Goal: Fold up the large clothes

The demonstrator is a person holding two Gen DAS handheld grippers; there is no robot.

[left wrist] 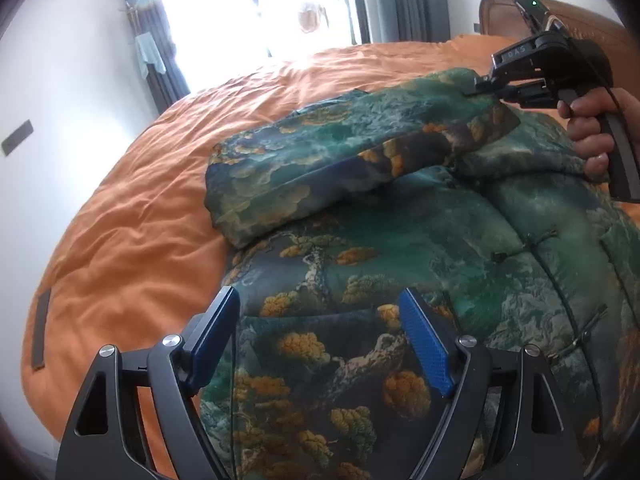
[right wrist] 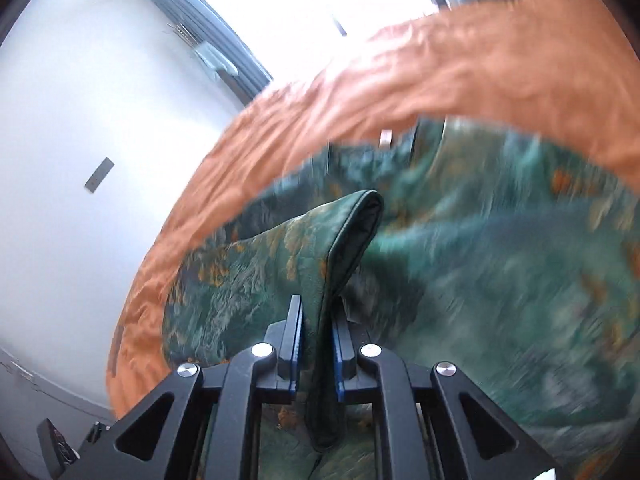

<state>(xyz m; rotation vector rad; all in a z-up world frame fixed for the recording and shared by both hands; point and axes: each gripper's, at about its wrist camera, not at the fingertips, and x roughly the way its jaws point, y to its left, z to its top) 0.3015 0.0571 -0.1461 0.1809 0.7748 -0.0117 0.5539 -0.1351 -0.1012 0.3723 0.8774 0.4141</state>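
Note:
A large padded jacket (left wrist: 400,248) with a green, blue and orange landscape print lies on the orange bed (left wrist: 132,216). Its sleeve (left wrist: 320,160) is folded across the upper body. My left gripper (left wrist: 320,344) is open and empty, hovering over the jacket's lower part. My right gripper (right wrist: 316,328) is shut on a dark-edged fold of the jacket (right wrist: 348,236) and holds it lifted. It also shows in the left wrist view (left wrist: 480,88), at the jacket's far edge, held by a hand. The right wrist view is blurred by motion.
The orange bedspread (right wrist: 460,68) spreads around the jacket. A brown headboard (left wrist: 500,12) stands at the back right. A bright window (left wrist: 256,8) with grey curtains and a white wall (left wrist: 60,80) lie beyond the bed.

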